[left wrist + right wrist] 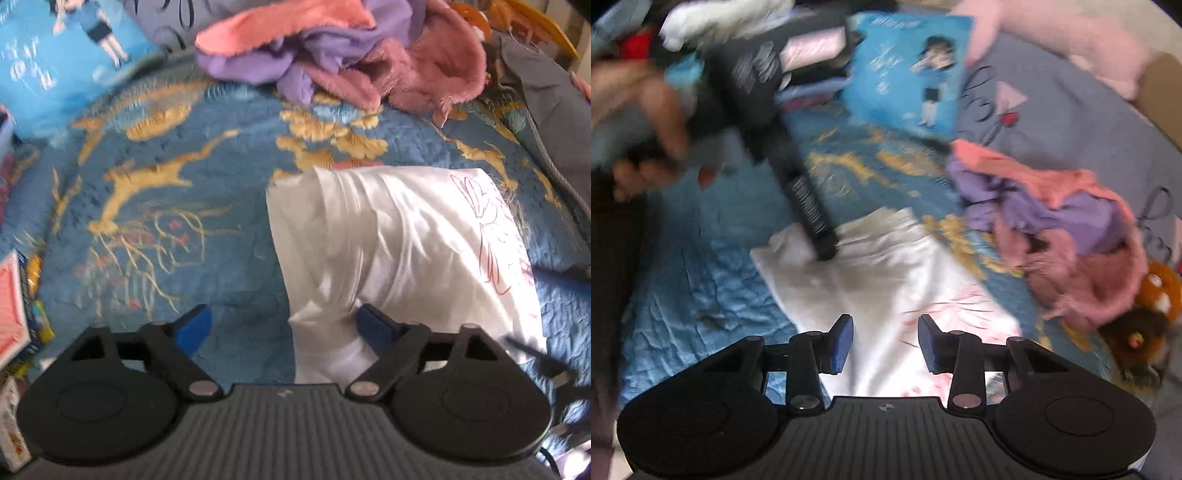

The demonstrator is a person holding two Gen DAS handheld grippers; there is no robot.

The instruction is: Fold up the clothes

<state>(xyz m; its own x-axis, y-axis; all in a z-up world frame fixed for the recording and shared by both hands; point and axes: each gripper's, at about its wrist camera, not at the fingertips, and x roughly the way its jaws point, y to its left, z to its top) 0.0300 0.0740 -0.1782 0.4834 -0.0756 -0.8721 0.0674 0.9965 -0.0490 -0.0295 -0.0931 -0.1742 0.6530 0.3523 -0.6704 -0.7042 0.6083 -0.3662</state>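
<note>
Home bedroom. Bed covered by blue quilt with gold deer and flower pattern. Blue cushion printed with cartoon figure. Heap of pink and purple clothes; folded white garment lying on quilt.

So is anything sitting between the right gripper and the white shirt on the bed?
Nothing visible. The right gripper hangs open directly over the white shirt. The left gripper touches the shirt's far edge, and the pink and purple clothes pile lies off to the side.
</note>
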